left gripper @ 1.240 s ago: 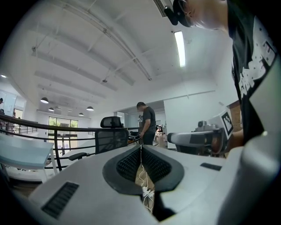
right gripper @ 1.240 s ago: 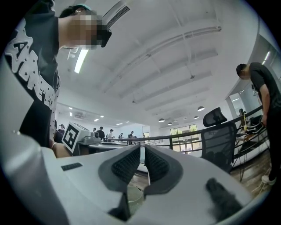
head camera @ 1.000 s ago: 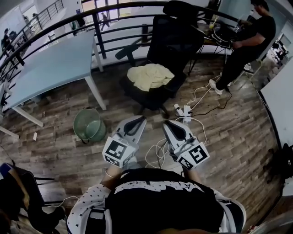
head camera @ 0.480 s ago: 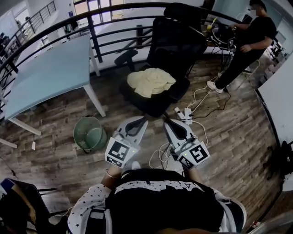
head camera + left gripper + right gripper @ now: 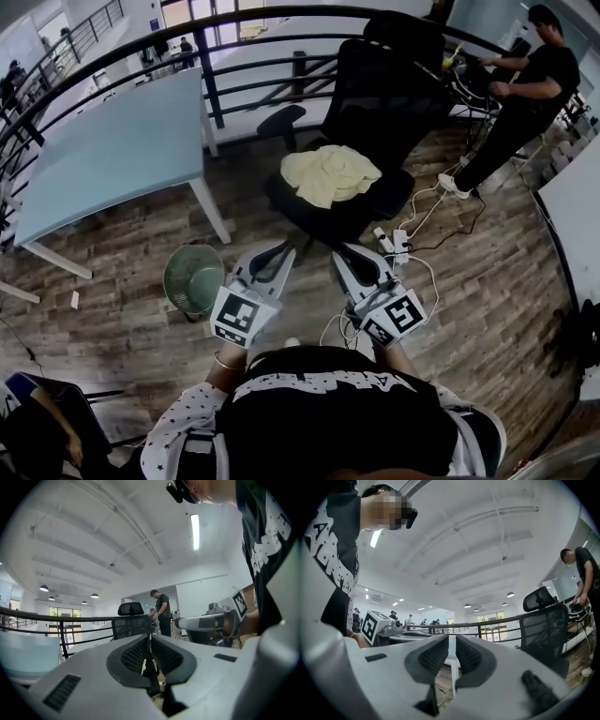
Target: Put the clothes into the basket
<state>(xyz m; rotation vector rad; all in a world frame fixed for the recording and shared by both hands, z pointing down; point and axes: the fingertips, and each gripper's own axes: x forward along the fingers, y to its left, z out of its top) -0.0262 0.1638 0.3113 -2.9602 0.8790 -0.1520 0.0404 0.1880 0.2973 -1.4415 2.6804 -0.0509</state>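
head view / clothes: yellow clothes (image 5: 330, 173) are heaped on the seat of the black office chair (image 5: 384, 103), well ahead of my tongs and not touched.
head view / basket: green basket (image 5: 194, 278) stands on the wood floor just left of my left tongs (image 5: 279, 251), near the leg of the table (image 5: 112, 150). It looks empty.
head view / tongs: left tongs and right tongs (image 5: 345, 253) are side by side in front of me, pointing at the chair, with nothing carried.
head view / step: my call is that I'm approaching the chair and no grab has begun.
head view / how to do it well: open both jaws before reaching the seat. Come in over the seat's front edge and bite a thick fold mid-heap so it lifts as one bundle. Keep clear of the armrest, and don't trip on the power strip (image 5: 398, 239) and its cables.
left gripper view / jaws: the pads are pressed together with nothing between them. The chair back sits past the tips, and the right tongs show at the right.
right gripper view / jaws: closed and empty, with only a sliver of gap. The railing (image 5: 497, 623) and the chair back are beyond them.
change vs earlier: in the head view, the chair and clothes now sit lower and further right. The basket has slid closer to my left tongs. Both tongs stayed closed and parallel.
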